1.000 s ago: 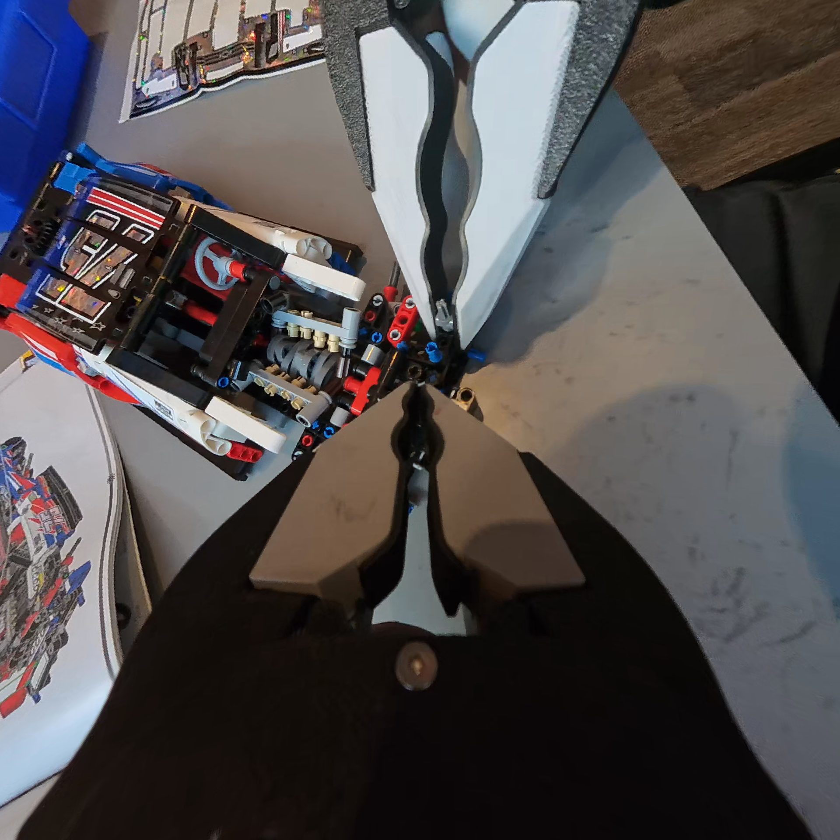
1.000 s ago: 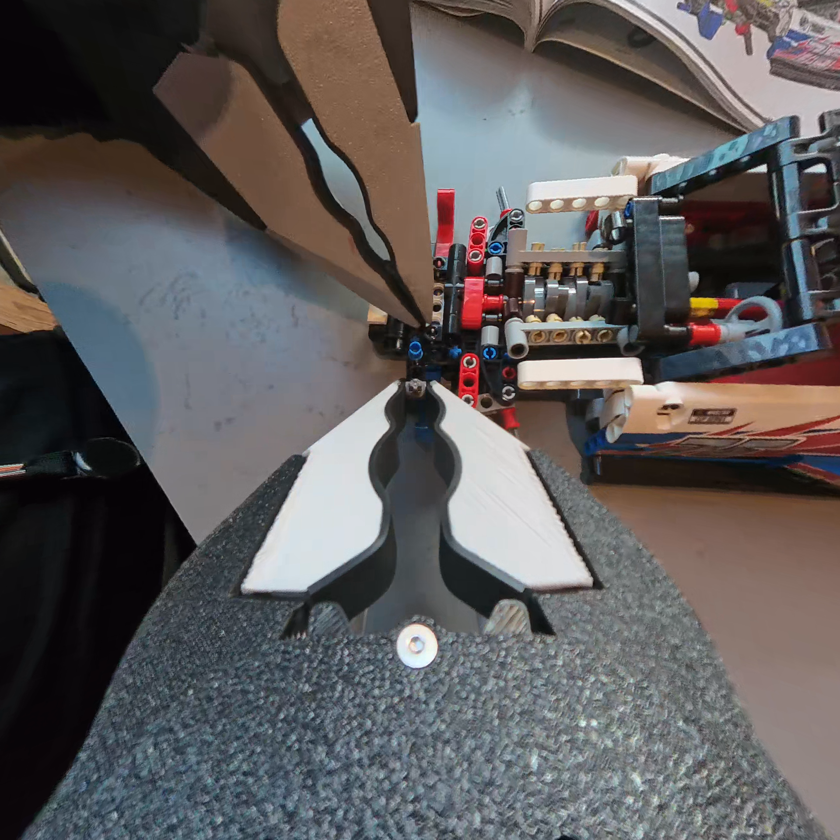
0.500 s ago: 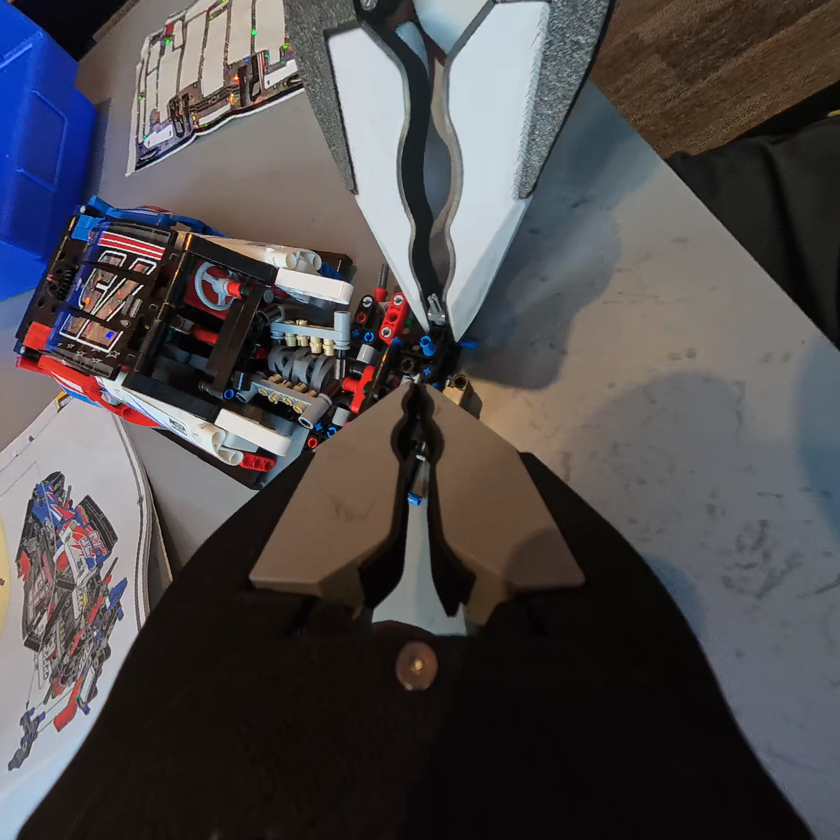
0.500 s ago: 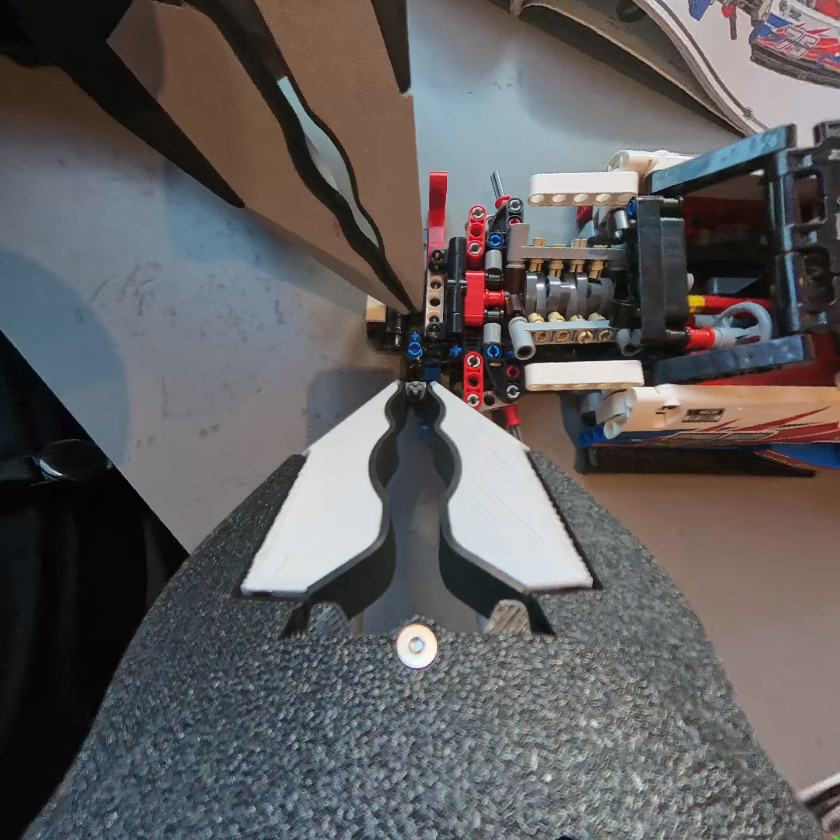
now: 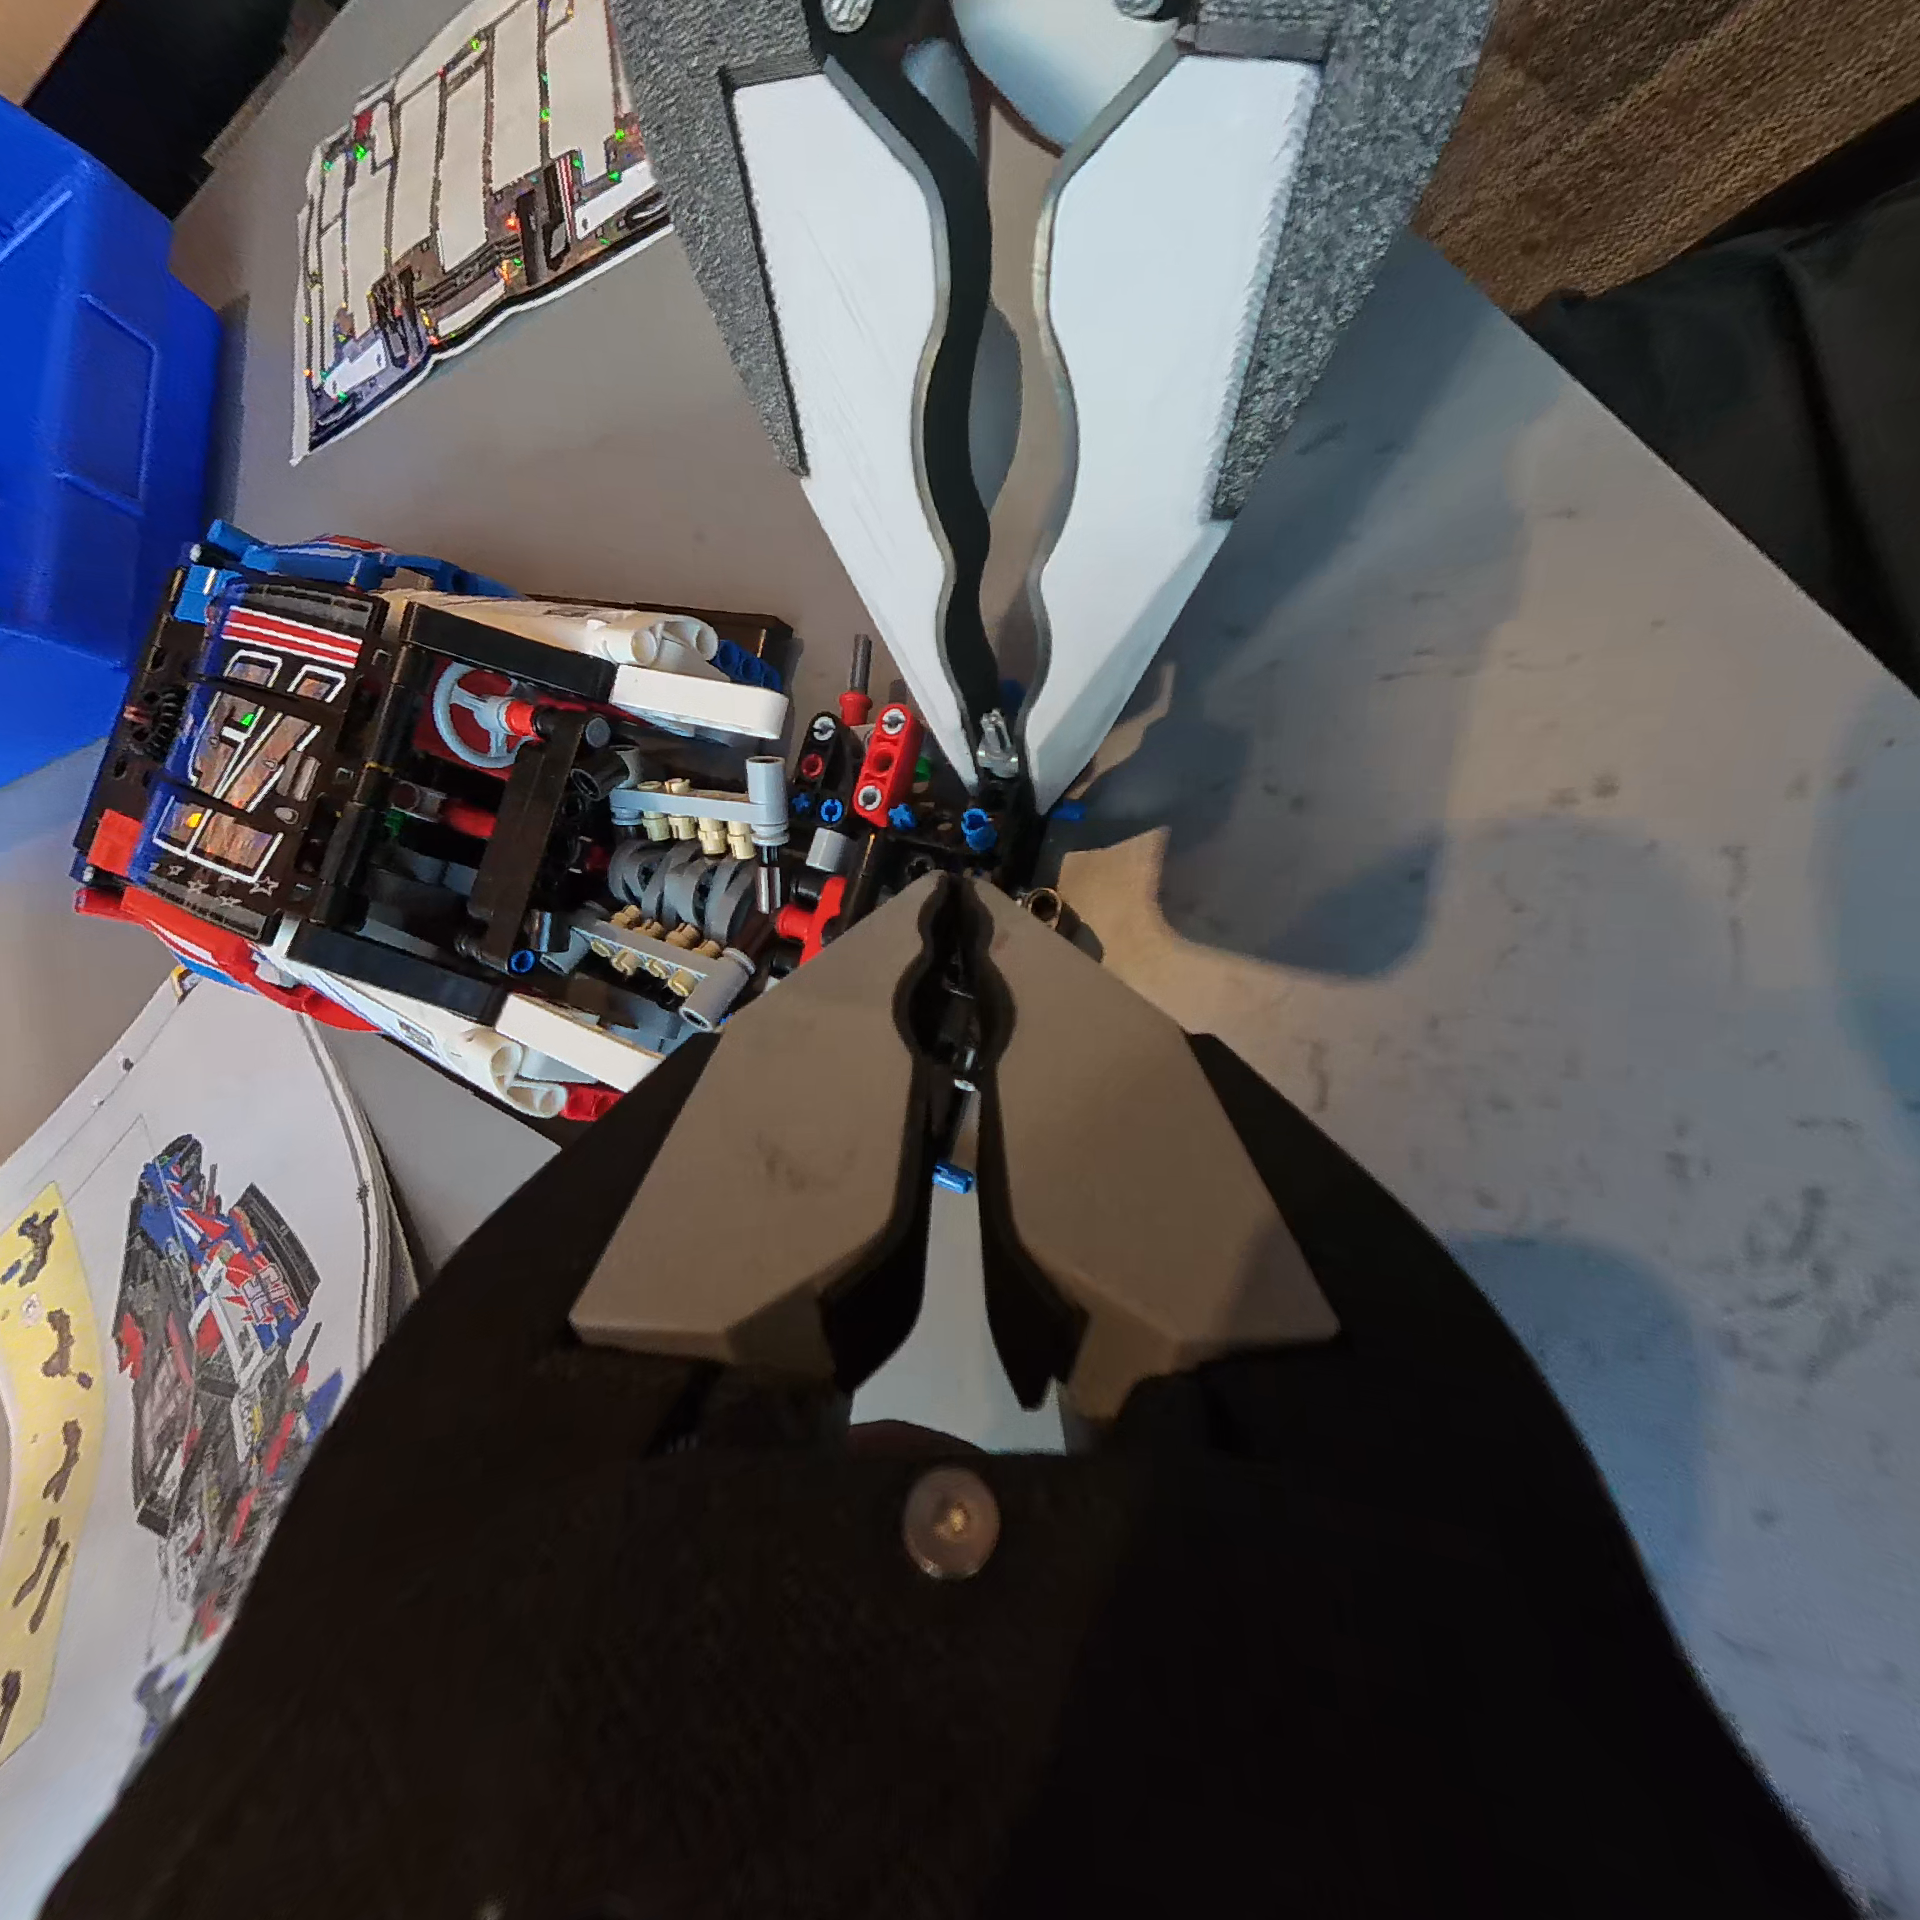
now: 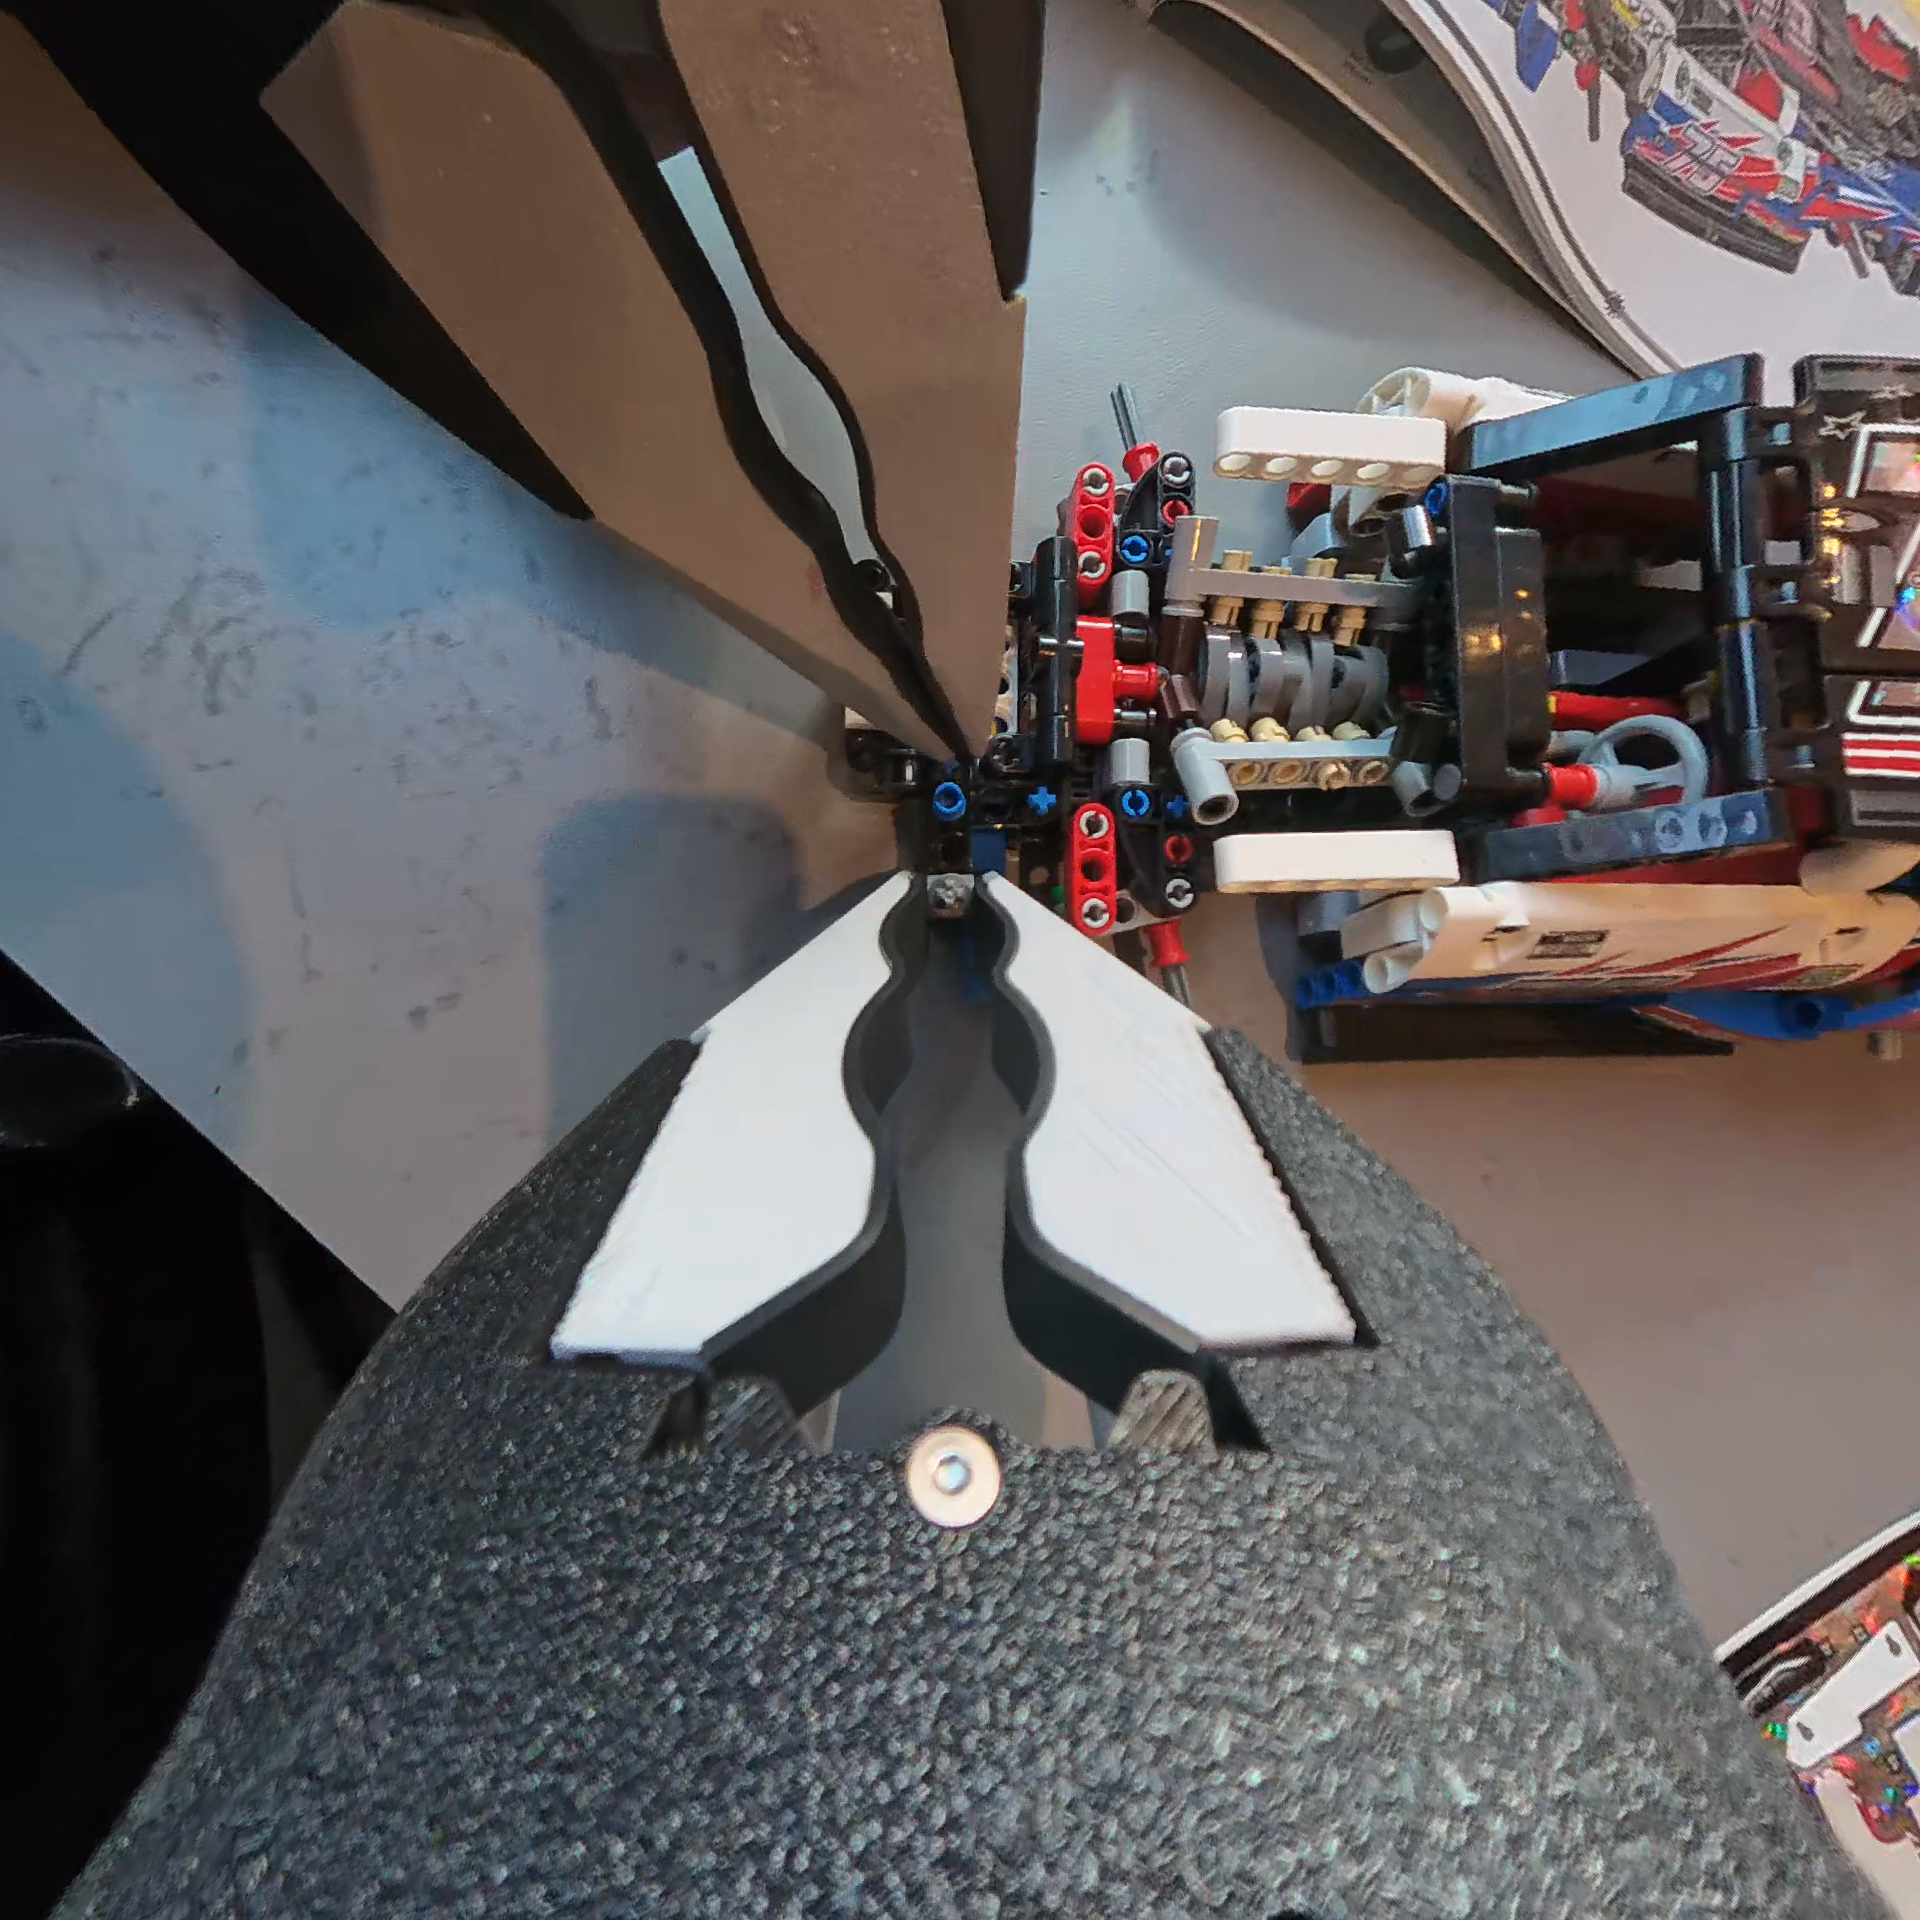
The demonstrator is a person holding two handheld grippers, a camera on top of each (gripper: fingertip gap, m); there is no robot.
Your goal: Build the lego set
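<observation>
Both claws pinched tight on the lego car's (image 5: 436, 810) front end: left claw (image 5: 951, 883), right claw (image 6: 951, 883). Grey mottled desk (image 5: 1507, 831), sticker sheet (image 5: 468, 197) nearby.

Hobby table (image 5: 1558, 831), instruction booklet (image 5: 156, 1299), blue bin (image 5: 73, 416)

One lego car (image 5: 436, 821), two grippers: left gripper (image 5: 951, 894), right gripper (image 6: 951, 894); one instruction booklet (image 5: 156, 1351), one sticker sheet (image 5: 468, 208), one blue bin (image 5: 73, 436).
</observation>
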